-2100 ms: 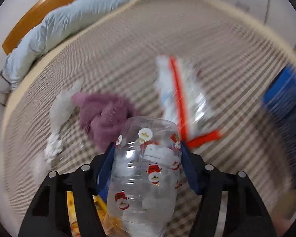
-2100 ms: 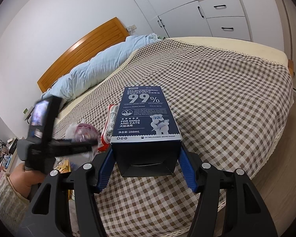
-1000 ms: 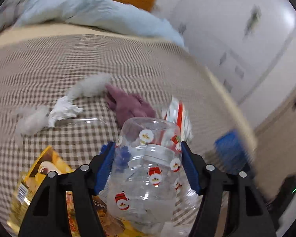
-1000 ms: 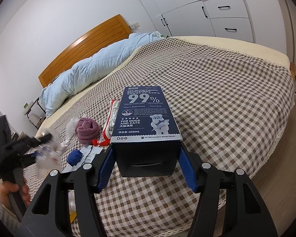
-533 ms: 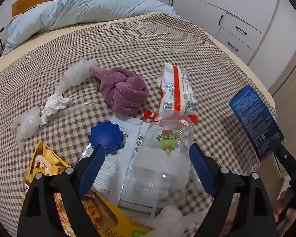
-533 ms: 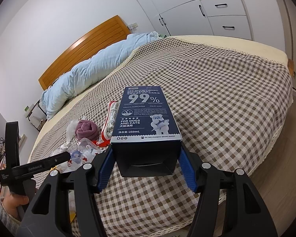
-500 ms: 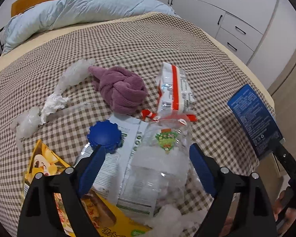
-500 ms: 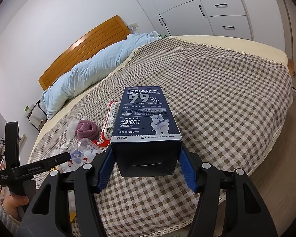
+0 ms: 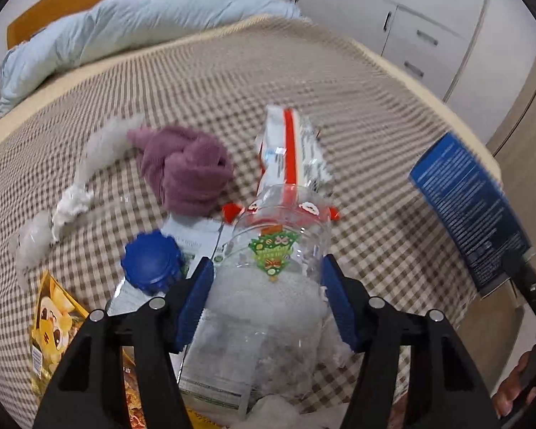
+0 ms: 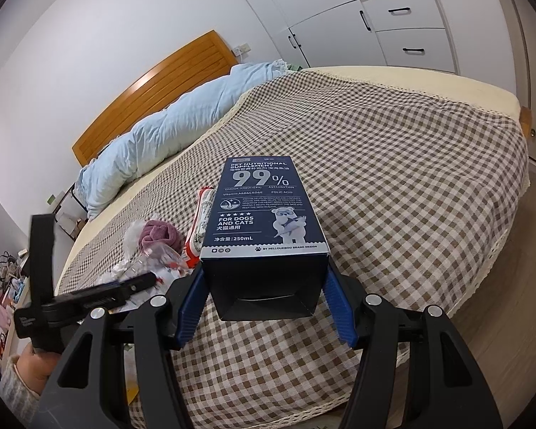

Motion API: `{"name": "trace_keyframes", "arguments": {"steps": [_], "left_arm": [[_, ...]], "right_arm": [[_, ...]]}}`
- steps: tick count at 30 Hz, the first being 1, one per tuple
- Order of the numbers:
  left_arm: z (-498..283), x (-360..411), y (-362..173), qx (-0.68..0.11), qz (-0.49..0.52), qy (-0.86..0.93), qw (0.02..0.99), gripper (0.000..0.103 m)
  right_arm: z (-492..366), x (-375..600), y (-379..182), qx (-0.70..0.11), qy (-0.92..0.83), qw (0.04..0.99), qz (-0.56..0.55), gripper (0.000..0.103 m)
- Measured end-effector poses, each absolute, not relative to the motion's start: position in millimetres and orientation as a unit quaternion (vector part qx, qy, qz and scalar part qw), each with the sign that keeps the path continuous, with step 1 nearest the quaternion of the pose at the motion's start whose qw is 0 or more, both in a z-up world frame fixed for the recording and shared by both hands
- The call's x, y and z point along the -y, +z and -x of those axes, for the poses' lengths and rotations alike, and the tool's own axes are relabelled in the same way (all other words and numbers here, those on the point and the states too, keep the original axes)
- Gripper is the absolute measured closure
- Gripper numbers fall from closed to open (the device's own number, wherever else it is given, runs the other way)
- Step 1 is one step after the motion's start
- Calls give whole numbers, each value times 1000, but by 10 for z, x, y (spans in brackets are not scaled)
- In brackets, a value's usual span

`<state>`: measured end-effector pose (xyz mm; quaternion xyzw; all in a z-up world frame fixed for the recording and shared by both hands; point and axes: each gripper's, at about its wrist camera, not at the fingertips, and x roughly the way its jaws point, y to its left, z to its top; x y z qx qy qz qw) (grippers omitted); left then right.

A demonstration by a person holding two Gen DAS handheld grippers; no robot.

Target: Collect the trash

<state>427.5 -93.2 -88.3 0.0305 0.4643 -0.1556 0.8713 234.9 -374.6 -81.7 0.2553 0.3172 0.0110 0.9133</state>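
A clear plastic bottle (image 9: 282,221) with Christmas stickers lies on the trash pile on the checked bedspread (image 9: 357,114). It sits between the blue pads of my left gripper (image 9: 266,266), whose jaws are closing and touch its sides. My right gripper (image 10: 265,275) is shut on a dark blue pet supplement box (image 10: 264,207), held above the bed's near edge. That box (image 9: 464,200) shows at the right of the left wrist view. In the right wrist view the left gripper (image 10: 139,282) and the bottle (image 10: 160,254) are at the lower left.
Around the bottle lie a purple cloth (image 9: 189,171), a red and white wrapper (image 9: 289,146), a blue cap (image 9: 150,261), a yellow snack bag (image 9: 53,321) and white tissues (image 9: 71,203). A light blue duvet (image 10: 168,125) lies by the headboard. White drawers (image 10: 403,35) stand behind the bed.
The left gripper first held the bottle, then stood wide open over it on the pile. Now its jaws have narrowed onto the bottle again. The right gripper and box stayed still.
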Motion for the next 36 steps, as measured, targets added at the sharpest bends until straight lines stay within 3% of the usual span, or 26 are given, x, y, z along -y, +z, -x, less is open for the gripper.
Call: {"name": "trace_keyframes", "arguments": {"steps": [13,17,20,22,25,28,36], "left_arm": [[-4335,589,-885,-428,215,-196,856,43],[-4331,843,-857,-450,93,-148,876,39],[-4436,840,-983,-504,74,-122,852,37],[-4535,843,-1056,-538,72,-121,831,26],[-4627,953,-922,-534,34,-120,836,23],[-4748,1203,-756,-525,-45,-112,843,8],[-5161,1647,-1139,-616,-110,-104,773,10]], "right_arm": [[-2344,3682,-812,-321,19,913,-249,44],[-2344,3717,-810,-321,18,913,-250,44],[-2328,3746,-809,-321,17,912,-253,44],[-2319,3751,-807,-322,16,913,-252,44],[-2311,3769,-816,-324,15,912,-253,44],[-2316,3797,-825,-325,12,911,-254,44],[-2334,3858,-834,-327,13,907,-264,44]]}}
